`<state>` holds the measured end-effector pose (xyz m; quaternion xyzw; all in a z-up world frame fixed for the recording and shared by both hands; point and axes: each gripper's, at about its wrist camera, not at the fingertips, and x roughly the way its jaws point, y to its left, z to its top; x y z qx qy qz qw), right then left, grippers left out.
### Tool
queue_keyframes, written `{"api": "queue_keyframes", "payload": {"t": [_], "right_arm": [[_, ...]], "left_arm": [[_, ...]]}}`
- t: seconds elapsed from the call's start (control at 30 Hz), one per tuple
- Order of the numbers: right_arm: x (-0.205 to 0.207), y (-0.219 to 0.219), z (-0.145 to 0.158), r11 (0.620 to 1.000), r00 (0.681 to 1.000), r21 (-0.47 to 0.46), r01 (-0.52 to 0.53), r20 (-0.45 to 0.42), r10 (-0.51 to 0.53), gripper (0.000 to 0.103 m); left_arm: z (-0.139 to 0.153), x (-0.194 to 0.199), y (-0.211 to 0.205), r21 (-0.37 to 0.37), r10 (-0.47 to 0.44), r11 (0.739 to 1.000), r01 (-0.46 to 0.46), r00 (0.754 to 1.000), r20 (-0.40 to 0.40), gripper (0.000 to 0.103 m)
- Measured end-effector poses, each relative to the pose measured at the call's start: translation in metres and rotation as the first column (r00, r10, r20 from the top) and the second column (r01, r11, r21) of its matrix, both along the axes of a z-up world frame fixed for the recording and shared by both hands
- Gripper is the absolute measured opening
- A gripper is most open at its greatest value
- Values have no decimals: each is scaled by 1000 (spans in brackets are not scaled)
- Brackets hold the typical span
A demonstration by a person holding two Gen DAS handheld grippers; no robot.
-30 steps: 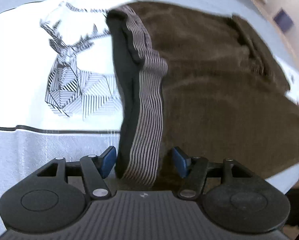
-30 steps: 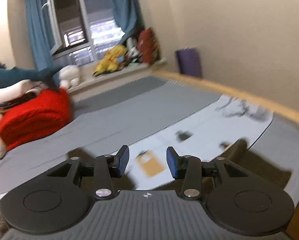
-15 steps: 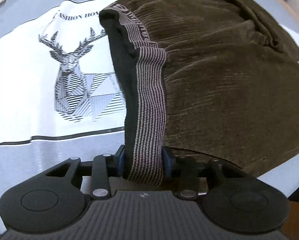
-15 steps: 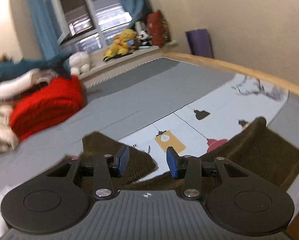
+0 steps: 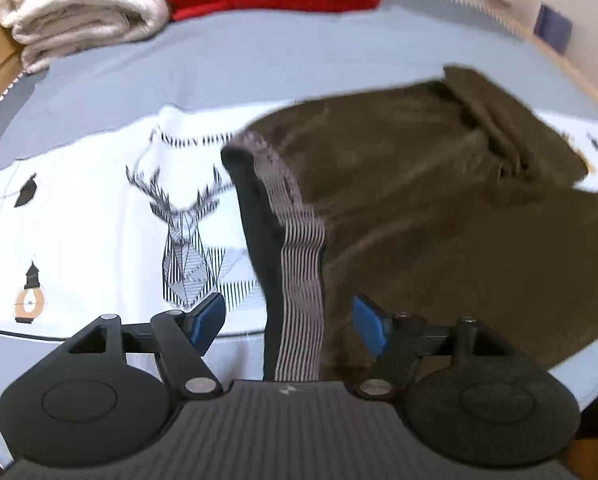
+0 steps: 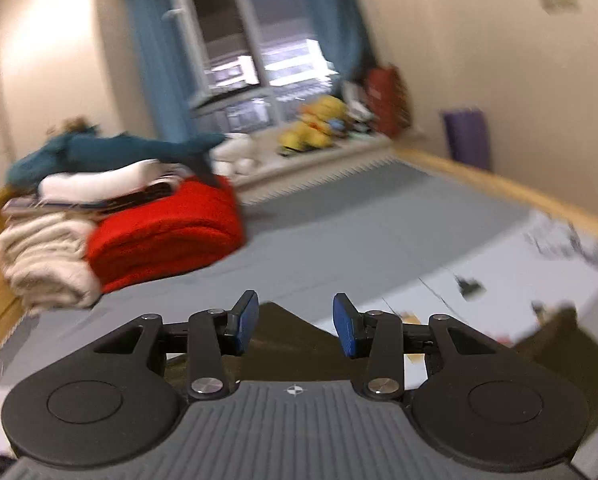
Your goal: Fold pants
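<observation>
Fingers (image 5: pixel 209 320) just opened, clear of waistband (image 5: pixel 299 276).

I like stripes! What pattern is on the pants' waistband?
Thin grey-and-dark stripes on the waistband, clearest in the left wrist view.

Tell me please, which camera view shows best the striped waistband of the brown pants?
The left wrist view. There the striped waistband runs up the middle of the picture, between the open pads of the left gripper. The right wrist view shows only dark brown cloth low in the picture, with no stripes visible.
</observation>
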<state>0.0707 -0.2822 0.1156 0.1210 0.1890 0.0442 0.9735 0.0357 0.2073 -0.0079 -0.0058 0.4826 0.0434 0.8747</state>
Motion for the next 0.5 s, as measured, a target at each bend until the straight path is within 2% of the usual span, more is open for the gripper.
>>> {"api": "queue_keyframes", "payload": {"t": [0.1, 0.2, 0.27, 0.3, 0.37, 0.43, 0.5], "right_arm": [[3, 19, 12, 996, 998, -70, -62, 4, 62, 44], [18, 31, 1, 982, 994, -158, -103, -35, 99, 44], [33, 33, -16, 978, 993, -179, -105, -75, 93, 44], [41, 32, -26, 980, 992, -172, -101, -96, 86, 43], [61, 28, -49, 985, 986, -139, -97, -150, 76, 41], [80, 22, -71, 990, 980, -117, -84, -190, 61, 33], [93, 18, -91, 992, 976, -100, -72, -212, 49, 33]], "left_arm": [[12, 1, -12, 3, -11, 1000, 11, 998, 54, 72], [21, 6, -27, 4, -43, 999, 43, 992, 118, 56], [26, 14, -39, 17, -67, 998, 65, 988, 136, 35], [27, 17, -44, 23, -77, 997, 74, 987, 138, 32], [28, 26, -53, 28, -86, 996, 83, 988, 132, 30], [27, 36, -59, 10, -78, 997, 77, 989, 123, 30], [25, 46, -67, 7, -66, 998, 66, 992, 112, 30]]}}
